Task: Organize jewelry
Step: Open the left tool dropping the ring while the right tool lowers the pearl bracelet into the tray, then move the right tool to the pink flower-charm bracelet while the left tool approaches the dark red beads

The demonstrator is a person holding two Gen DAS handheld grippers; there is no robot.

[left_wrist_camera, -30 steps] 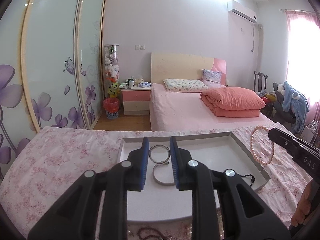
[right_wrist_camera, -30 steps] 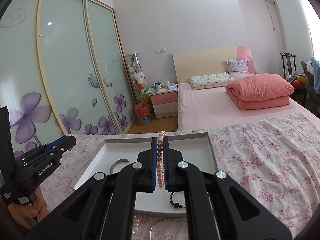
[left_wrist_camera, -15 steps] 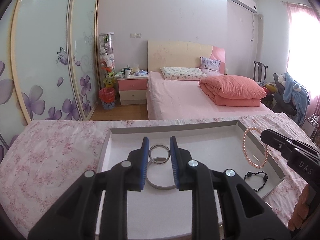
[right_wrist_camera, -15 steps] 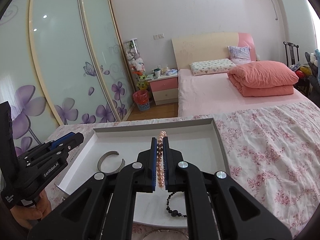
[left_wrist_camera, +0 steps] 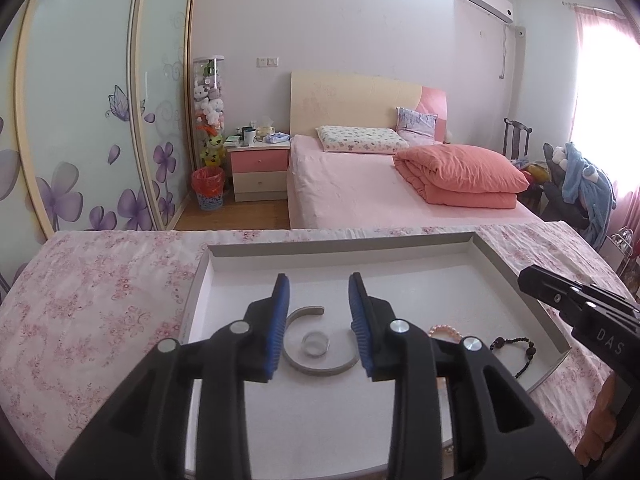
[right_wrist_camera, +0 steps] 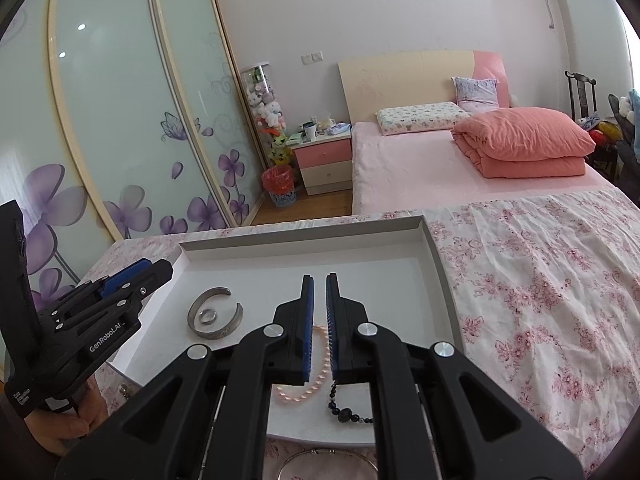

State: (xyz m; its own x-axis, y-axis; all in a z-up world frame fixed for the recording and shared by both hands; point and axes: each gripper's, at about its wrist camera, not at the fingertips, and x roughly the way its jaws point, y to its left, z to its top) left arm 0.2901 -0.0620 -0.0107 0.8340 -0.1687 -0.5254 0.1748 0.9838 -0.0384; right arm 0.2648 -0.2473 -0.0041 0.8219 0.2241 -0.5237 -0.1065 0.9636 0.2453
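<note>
A white tray (left_wrist_camera: 400,252) lies on the floral cloth. In it lie a silver open bangle (left_wrist_camera: 320,368), a small silver ring (left_wrist_camera: 315,343) inside the bangle's curve, a pink pearl bracelet (right_wrist_camera: 316,380) and a black bead bracelet (left_wrist_camera: 516,352). My left gripper (left_wrist_camera: 318,304) is open and empty above the ring and bangle. My right gripper (right_wrist_camera: 318,312) is open by a narrow gap above the pearl bracelet, which lies on the tray floor below it. The bangle (right_wrist_camera: 216,318) and ring (right_wrist_camera: 208,315) also show in the right wrist view.
A thin silver hoop (right_wrist_camera: 328,466) lies on the cloth in front of the tray. The floral tablecloth (right_wrist_camera: 540,300) spreads to the right. A bed, a nightstand and sliding wardrobe doors stand behind the table.
My left gripper opened and let the ring down inside the bangle. My right gripper opened slightly and the pearl bracelet dropped onto the tray. Both grippers moved over the tray.
</note>
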